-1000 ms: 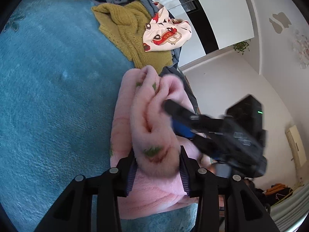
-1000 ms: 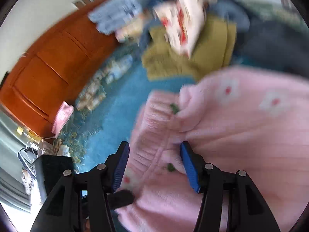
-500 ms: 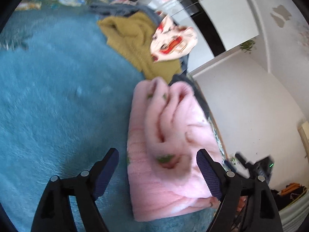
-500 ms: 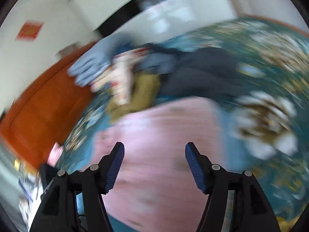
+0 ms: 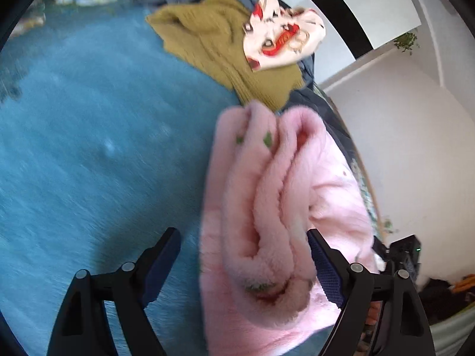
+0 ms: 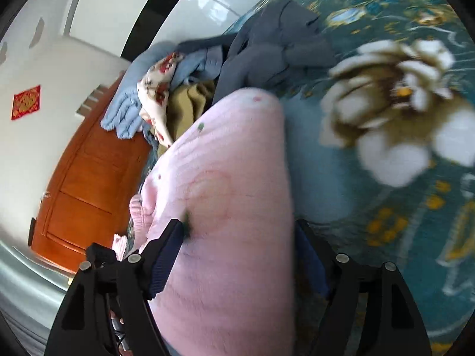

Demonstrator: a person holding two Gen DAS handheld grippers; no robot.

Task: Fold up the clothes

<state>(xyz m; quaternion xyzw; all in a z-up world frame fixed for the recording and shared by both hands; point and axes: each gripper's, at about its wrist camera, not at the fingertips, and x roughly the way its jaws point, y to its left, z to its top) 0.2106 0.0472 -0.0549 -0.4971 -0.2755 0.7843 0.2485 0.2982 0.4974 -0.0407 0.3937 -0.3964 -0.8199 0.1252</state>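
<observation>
Pink fleece garment (image 5: pixel 276 213), folded into a thick soft bundle with small green and red motifs, lies on a teal blue bedspread (image 5: pixel 89 136). Seen from the left wrist camera, the left gripper (image 5: pixel 243 252) hangs just above the bundle's near end, its jaws opening; the left finger stands apart over bare blue fabric, while the right finger sits close against the fleece's edge, though blur makes contact hard to judge. From the right wrist camera, the right gripper (image 6: pixel 237 237) straddles the same pink fleece garment (image 6: pixel 225 207), and its jaws are also opening; the fleece fills the gap between them, with the left pad close beside it and the right pad half hidden behind it. Beyond the bundle lies a heap of unfolded clothes: a mustard knitted sweater (image 5: pixel 225 47), a cream cloth with red prints (image 5: pixel 282 38), a light blue garment (image 6: pixel 130 103) and a dark grey garment (image 6: pixel 273 47). A large pale flower pattern (image 6: pixel 397 112) marks the bedspread. An orange wooden door (image 6: pixel 89 184) stands behind.
</observation>
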